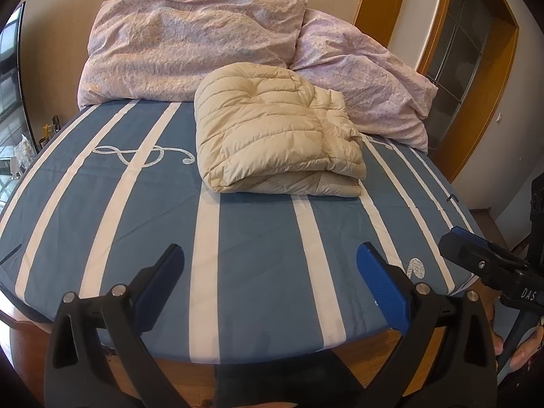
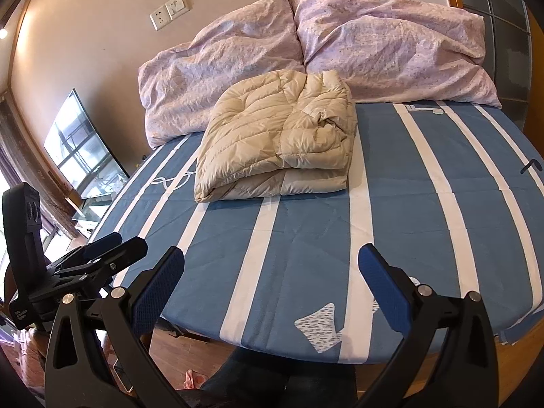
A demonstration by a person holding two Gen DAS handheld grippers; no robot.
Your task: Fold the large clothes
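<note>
Both tongs spread wide and empty, hanging over the near edge of the bed.

I have the left tongs [image 1: 268, 265] and the right tongs [image 2: 272, 268] with jaws apart, well short of the beige puffer jacket [image 1: 272, 129], which sits as a folded bundle toward the far side of the striped bed sheet [image 1: 255, 238], just in front of the pink pillows [image 1: 190, 44]. I judge it light, soft and slippery (quilted shell, springy filling), so it looks largely folded; if I tidy it, I would pinch the thick near fold, not a loose layer.
</note>
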